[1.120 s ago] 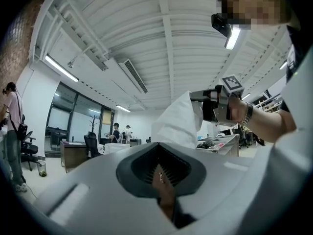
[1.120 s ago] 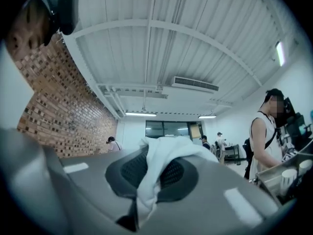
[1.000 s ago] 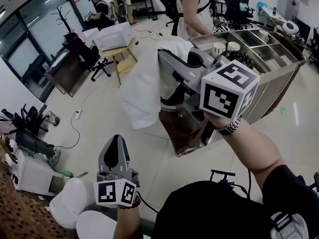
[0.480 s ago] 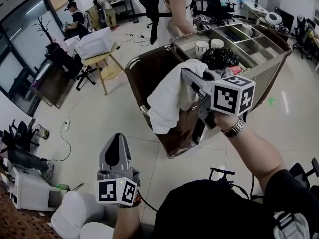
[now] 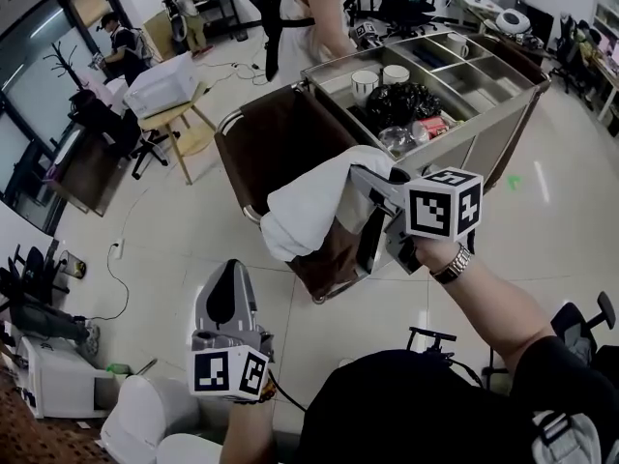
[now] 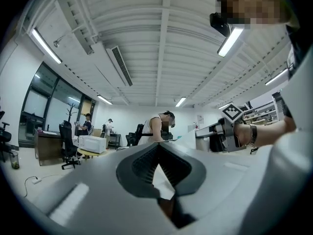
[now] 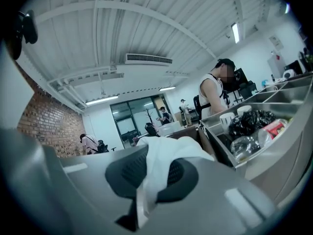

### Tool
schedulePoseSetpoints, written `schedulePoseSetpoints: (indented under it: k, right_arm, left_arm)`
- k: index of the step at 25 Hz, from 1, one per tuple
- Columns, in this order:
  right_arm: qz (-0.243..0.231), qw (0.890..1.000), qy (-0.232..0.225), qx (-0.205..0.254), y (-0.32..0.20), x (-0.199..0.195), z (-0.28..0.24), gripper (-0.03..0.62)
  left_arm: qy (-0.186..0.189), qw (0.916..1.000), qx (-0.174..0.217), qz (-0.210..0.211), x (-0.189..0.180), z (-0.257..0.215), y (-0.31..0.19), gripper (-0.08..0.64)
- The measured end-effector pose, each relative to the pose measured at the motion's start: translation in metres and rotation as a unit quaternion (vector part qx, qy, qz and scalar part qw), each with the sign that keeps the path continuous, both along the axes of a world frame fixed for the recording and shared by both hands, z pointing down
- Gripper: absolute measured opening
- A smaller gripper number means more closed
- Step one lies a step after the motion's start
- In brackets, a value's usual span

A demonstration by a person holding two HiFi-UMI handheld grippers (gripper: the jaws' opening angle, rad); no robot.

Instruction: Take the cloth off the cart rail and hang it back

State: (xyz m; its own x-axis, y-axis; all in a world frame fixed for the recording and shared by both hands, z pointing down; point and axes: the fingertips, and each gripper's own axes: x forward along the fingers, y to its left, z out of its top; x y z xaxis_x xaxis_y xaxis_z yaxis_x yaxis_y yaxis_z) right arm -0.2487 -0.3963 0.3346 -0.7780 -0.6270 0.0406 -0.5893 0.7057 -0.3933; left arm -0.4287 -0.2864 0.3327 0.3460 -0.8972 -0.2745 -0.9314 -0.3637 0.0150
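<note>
A white cloth (image 5: 308,204) hangs bunched from my right gripper (image 5: 372,189), which is shut on its upper part. It is held over the near end of the steel cart, where a chrome rail (image 5: 235,177) frames a brown bag (image 5: 290,133). The cloth's lower end overlaps that rail; I cannot tell whether it touches. In the right gripper view the cloth (image 7: 166,148) spills out between the pads (image 7: 124,173). My left gripper (image 5: 225,288) is low at the front left, shut with nothing in it, far from the cart. Its own view shows the pads (image 6: 142,163) closed together.
The cart's top tray (image 5: 484,129) holds two white cups (image 5: 366,82), a black bag (image 5: 401,100) and bottles. A person in a white top (image 5: 309,13) stands behind the cart. A stool with a white box (image 5: 162,83) is at the left, a white bin (image 5: 145,409) near my feet.
My right gripper has carried the cloth down from a high, spread position to the cart's rail end. The left gripper has stayed where it was.
</note>
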Motion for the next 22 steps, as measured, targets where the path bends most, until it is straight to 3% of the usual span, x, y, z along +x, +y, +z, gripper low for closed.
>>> schedulePoseSetpoints:
  k: [7, 14, 22]
  right_arm:
    - [-0.021, 0.999, 0.019, -0.019, 0.015, 0.009, 0.021, 0.023]
    - [-0.029, 0.996, 0.062, -0.054, 0.009, 0.018, 0.077, 0.038]
    - [-0.033, 0.990, 0.104, -0.087, -0.001, 0.027, 0.124, 0.165]
  left_arm:
    - [0.001, 0.9999, -0.007, 0.010, 0.023, 0.002, -0.002, 0.003]
    - [0.000, 0.9998, -0.014, 0.014, 0.037, 0.012, -0.006, 0.003]
    - [-0.002, 0.9995, -0.026, 0.016, 0.049, 0.017, -0.014, 0.003]
